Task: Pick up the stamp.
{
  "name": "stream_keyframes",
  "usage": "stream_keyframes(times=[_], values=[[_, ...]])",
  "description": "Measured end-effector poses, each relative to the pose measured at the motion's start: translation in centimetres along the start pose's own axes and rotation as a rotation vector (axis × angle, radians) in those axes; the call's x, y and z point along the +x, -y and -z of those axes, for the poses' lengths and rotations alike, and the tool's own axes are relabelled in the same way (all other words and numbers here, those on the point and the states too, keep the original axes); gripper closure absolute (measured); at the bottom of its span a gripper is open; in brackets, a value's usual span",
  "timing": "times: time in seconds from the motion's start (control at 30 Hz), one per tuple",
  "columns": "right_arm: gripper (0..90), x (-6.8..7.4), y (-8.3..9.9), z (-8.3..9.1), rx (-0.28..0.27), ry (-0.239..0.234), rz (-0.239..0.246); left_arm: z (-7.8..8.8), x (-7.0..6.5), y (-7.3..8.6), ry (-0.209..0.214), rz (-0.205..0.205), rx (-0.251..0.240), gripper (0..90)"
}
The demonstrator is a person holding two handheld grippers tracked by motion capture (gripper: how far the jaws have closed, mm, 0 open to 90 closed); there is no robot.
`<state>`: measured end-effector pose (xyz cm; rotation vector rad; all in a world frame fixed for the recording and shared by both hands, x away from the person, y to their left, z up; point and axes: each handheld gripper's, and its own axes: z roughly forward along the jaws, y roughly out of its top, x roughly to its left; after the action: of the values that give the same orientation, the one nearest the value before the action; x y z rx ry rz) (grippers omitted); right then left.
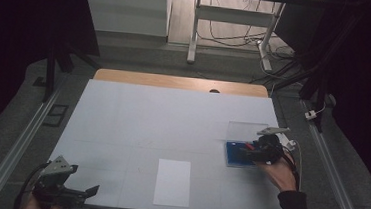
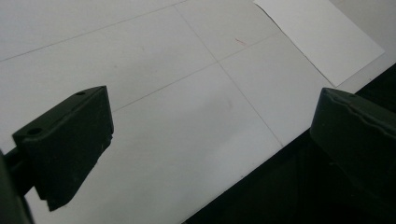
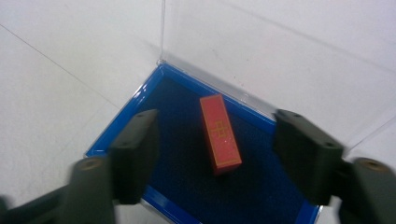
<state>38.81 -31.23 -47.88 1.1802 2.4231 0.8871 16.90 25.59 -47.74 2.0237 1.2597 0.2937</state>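
Note:
A blue-lined box [image 3: 140, 100] with a clear lid [image 3: 280, 51] standing open lies at the table's right side, also seen as the box [image 1: 233, 153] in the high view. A red oblong block [image 3: 219, 134] with a gold pattern lies on its dark blue floor. My right gripper [image 3: 215, 154] hovers open over the box, its jaws on either side of the block and apart from it; in the high view the right gripper [image 1: 262, 149] covers the box's right part. My left gripper [image 1: 84, 192] is open and holds nothing at the table's front left corner.
A white sheet of paper [image 1: 173, 182] lies near the front edge at the middle; it appears as the sheet [image 2: 322, 37] in the left gripper view. The table's front edge [image 2: 261, 158] runs just under the left jaws. A white mat [image 1: 162, 122] covers the table.

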Motion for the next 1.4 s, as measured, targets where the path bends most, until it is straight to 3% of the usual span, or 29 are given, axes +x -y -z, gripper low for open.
stream_keyframes(times=[0.17,0.6,0.93,1.13,1.4], values=[[52.7,-0.4,-0.1,-0.1,0.012,-0.012,0.004,0.0,0.0,0.0,0.0,0.006,0.0,0.0],[79.0,-0.6,-0.3,0.0,0.032,-0.027,0.028,0.0,0.0,0.0,-0.003,0.009,0.004,0.0],[80.1,-0.6,-0.4,0.3,0.022,-0.034,0.023,0.0,0.1,0.0,-0.002,0.011,0.004,0.0],[80.2,0.2,-0.5,1.0,0.003,-0.031,0.062,0.0,0.1,0.0,-0.002,0.011,0.003,0.0],[80.2,1.0,-0.4,1.8,-0.026,-0.047,0.042,0.0,0.0,0.0,-0.001,0.01,0.002,0.0]])
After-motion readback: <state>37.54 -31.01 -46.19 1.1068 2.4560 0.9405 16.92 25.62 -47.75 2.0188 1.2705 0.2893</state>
